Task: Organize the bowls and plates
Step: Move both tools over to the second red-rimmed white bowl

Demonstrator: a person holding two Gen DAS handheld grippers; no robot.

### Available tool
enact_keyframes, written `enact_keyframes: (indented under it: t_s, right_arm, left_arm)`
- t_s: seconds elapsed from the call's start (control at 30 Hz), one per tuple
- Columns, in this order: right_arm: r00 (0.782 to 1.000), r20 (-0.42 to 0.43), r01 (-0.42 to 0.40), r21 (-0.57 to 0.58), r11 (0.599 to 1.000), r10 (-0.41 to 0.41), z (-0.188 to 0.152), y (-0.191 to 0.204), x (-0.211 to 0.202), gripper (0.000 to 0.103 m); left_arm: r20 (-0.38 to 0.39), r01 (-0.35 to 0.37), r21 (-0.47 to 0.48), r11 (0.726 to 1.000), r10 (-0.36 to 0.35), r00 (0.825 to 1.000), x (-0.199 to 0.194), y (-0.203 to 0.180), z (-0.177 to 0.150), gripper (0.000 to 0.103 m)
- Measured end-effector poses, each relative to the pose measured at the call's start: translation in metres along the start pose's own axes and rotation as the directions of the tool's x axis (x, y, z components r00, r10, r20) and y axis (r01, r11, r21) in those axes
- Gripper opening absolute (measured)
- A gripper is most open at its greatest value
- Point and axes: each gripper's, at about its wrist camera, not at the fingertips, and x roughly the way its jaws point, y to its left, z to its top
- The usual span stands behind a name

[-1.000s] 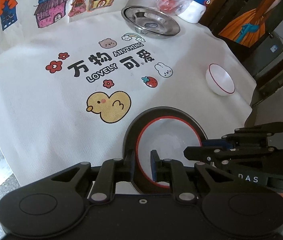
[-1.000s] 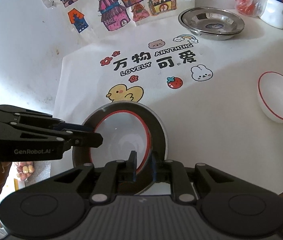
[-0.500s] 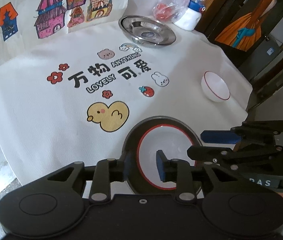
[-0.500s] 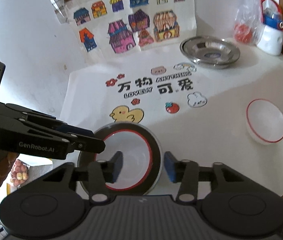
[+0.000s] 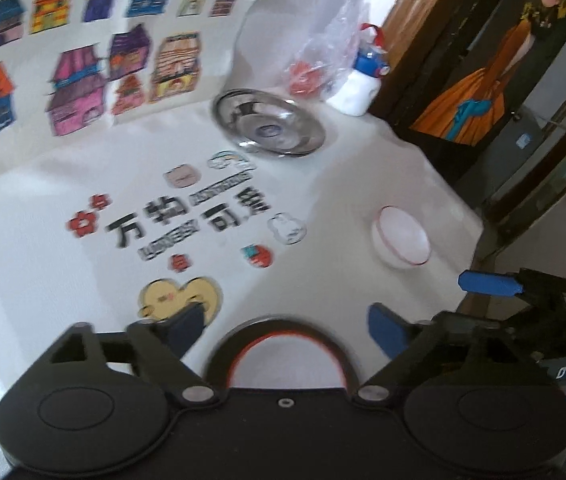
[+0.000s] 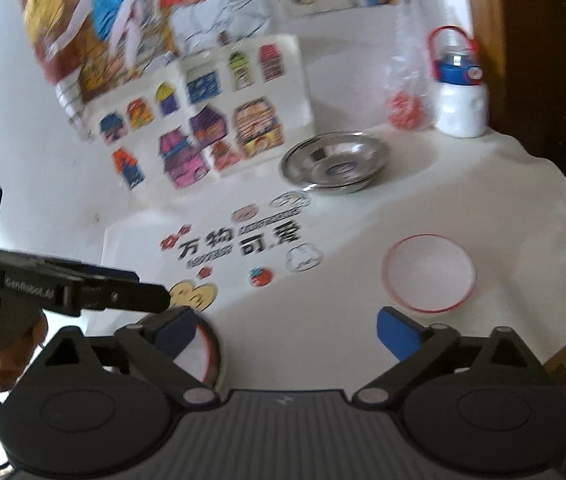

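A: Quick status, what changed?

B: Both grippers have just been opening. A sec ago each pinched the rim of the near stack; now the left gripper [image 5: 283, 330] stands wide w/ nothing pressed by its pads, and the right gripper [image 6: 287, 330] is wide too, empty. Both have lifted off a bit.

A: So the stack's released?

B: Looks it. The dark plate [image 5: 283, 326] sits at the near edge of the tablecloth [image 5: 43, 240], w/ a red-rimmed white dish [image 5: 283, 364] nested inside it. I'd judge that placement done.

A: What's left?

B: The small white bowl [image 6: 429, 274], red rim, alone toward the right edge, well apart from the stack. Empty as far as I can see. The steel plate [image 6: 335, 160] at the back, also empty, maybe two stacked, can't tell.

A: Other stuff?

B: The plastic bag [image 5: 323, 52] w/ something red inside, and the white bottle [image 6: 461, 92] just beside it, back corner. Not task items, I think.

A: Next?

B: Prob the white bowl; right gripper's nearer.
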Motion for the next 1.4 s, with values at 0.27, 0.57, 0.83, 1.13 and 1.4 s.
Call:
enact_keyframes:
  t_s: [0.27,0.57,0.83,1.13,1.4]
  right_arm:
    - [0.993,0.072,0.094,0.04,0.995,-0.097,-0.006,-0.061,-0.005,0.103]
    - [0.976,0.093,0.193,0.062,0.979,-0.198,-0.015,-0.112,0.014,0.103]
    - [0.977,0.08,0.189,0.078,0.979,-0.195,-0.012,-0.136,0.042,0.103]
    - [0.982,0.045,0.183,0.051,0.982,-0.185,-0.007,-0.14,0.064,0.103]
    - [0.986,0.03,0.161,0.054,0.985,-0.163,-0.007,-0.14,0.075,0.09]
  left_arm:
    - [0.026,0.02,0.024,1.0,-0.021,0.999,0.036,-0.041,0.018,0.102]
    - [0.029,-0.061,0.107,0.992,0.058,0.998,0.094,-0.084,0.037,0.102]
    - [-0.029,-0.102,0.116,0.988,0.106,0.994,0.142,-0.092,0.053,0.102]
    - [-0.062,-0.095,0.111,0.989,0.103,0.993,0.174,-0.097,0.064,0.102]
    - [-0.124,-0.073,0.113,0.991,0.086,0.989,0.189,-0.097,0.065,0.092]
